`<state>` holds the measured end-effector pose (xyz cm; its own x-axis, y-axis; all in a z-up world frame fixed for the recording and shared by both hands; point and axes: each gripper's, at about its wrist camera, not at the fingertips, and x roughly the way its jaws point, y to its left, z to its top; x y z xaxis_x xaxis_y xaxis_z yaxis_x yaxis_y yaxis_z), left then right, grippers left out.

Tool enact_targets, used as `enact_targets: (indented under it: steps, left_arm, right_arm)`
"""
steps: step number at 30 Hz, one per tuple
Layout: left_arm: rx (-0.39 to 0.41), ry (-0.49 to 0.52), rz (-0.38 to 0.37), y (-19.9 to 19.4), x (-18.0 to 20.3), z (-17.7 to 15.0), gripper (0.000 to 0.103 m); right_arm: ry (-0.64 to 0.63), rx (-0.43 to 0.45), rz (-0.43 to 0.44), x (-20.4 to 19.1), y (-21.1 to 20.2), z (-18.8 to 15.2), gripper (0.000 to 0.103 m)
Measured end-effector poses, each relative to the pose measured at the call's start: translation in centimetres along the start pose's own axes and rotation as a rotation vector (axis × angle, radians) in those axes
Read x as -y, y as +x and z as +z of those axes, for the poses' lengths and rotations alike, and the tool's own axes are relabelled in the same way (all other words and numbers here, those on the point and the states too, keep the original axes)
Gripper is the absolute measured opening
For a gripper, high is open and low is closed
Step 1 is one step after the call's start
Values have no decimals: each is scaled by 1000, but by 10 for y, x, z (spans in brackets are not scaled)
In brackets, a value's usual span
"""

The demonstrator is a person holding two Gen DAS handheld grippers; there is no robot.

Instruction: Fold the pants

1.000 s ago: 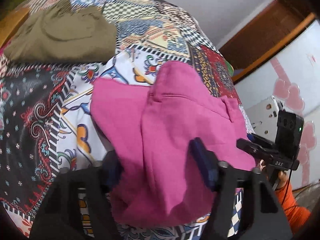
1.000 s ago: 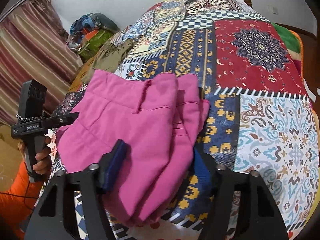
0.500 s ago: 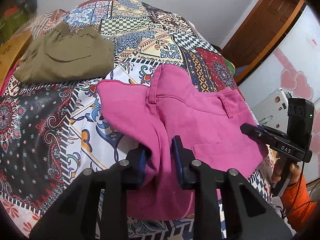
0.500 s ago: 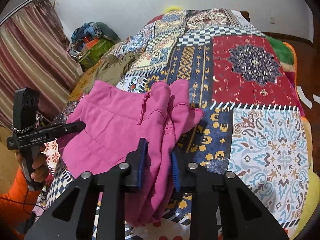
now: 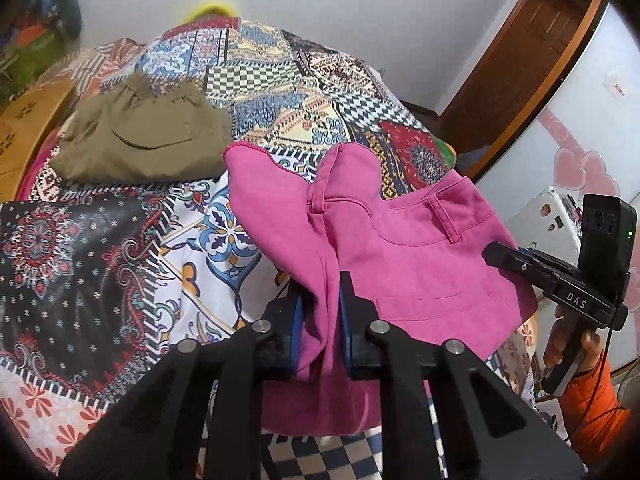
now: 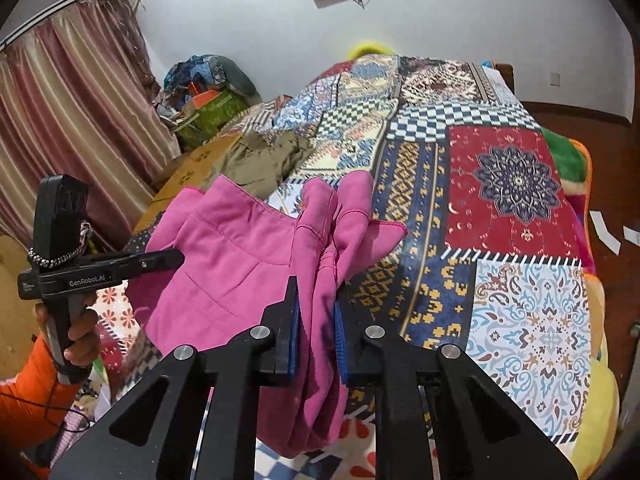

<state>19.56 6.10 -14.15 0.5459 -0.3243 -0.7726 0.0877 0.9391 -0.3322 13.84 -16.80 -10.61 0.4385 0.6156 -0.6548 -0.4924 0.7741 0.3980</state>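
Pink pants (image 5: 420, 256) lie bunched on the patchwork quilt (image 5: 100, 260) of a bed, partly lifted off it. My left gripper (image 5: 320, 292) is closing its blue-padded jaws on a fold of the pink fabric at the pants' left side, and the pads press on the cloth. In the right wrist view my right gripper (image 6: 316, 296) is closing the same way on a bunched fold of the pink pants (image 6: 224, 264) at their right side. The fabric hangs down below both grips.
A folded olive-green garment (image 5: 140, 140) lies on the quilt beyond the pink pants, also seen as the olive garment (image 6: 260, 160). A hand in an orange sleeve (image 5: 568, 344) holds the other gripper's handle. Curtains and piled clutter (image 6: 200, 92) stand left of the bed.
Both grippers went from wide open around the pink fabric to closed on it. Both have risen, and the pinched folds of the pants have come up off the quilt.
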Motion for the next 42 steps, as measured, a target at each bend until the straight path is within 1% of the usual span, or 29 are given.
enact_targets:
  steps: [4,11,16,20,23,26,31,38,42]
  left_arm:
    - [28,-8,-5,-18,-1,6,15]
    - [89,-11,8,-55,-7,21,15]
    - [131,-32,14,-81,-19,38,15]
    - [165,-41,35,-100,-32,56,15]
    - [187,-47,58,-111,-43,69,15]
    - [210,-45,99,-119,-54,83,15]
    - [235,-58,142,-123,-76,98,15]
    - [243,-87,189,-112,-116,121,15]
    - [248,-109,199,-100,-141,135,15]
  right_arm:
    - [-19,28,4,-14,-8,9,13]
    - [-57,65,18,-39,-15,31,13]
    - [-97,81,33,-61,-13,56,13]
    - [-128,106,50,-77,-8,77,13]
    - [-151,124,64,-88,1,92,13]
    - [-161,134,88,-97,12,107,13]
    - [-182,137,113,-111,39,125,13]
    - [-206,116,125,-120,86,151,13]
    - [-212,111,128,-123,114,167,13]
